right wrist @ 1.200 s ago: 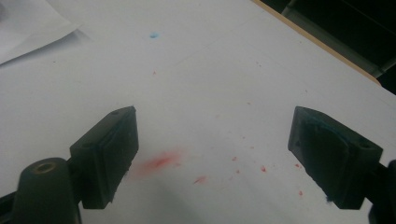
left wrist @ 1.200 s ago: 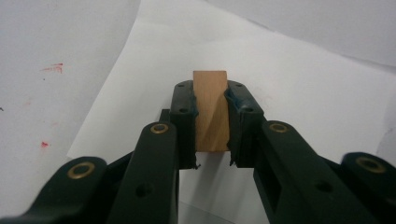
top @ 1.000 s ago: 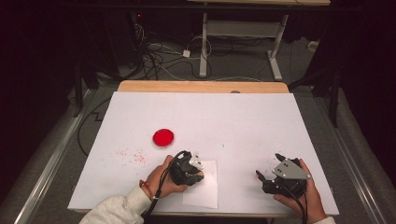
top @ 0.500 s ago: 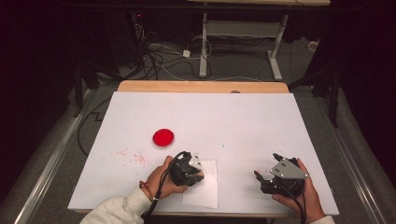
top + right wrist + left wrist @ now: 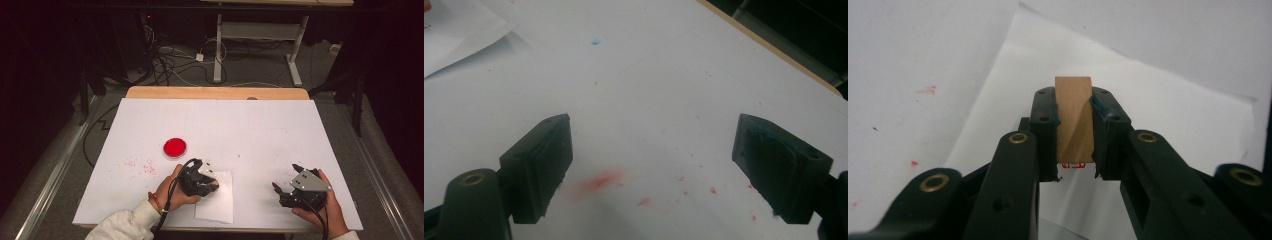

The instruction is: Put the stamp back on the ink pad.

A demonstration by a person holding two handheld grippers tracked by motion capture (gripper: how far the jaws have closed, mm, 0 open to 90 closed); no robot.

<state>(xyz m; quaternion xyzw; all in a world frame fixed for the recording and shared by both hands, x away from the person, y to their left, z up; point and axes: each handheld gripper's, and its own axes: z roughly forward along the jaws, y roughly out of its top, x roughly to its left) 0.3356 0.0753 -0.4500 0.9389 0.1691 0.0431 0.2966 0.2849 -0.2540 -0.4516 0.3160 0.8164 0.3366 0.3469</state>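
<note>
Left tool point(image 5: 204, 181) clamped on wooden stamp block point(image 5: 1074, 119), both pads pressed to its sides, held over sheet of white paper point(image 5: 220, 202) near front edge of white surface point(image 5: 260, 130). Right tool point(image 5: 289, 186) wide open, holding nothing, resting well to the right of the paper. Red ink pad point(image 5: 175, 147) farther back on the left, faint red specks beside it.

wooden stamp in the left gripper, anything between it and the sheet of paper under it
Nothing visible. The left gripper is shut on the wooden stamp, which points at bare paper. The stamp's red face meets or nearly meets the sheet; contact cannot be told.
</note>
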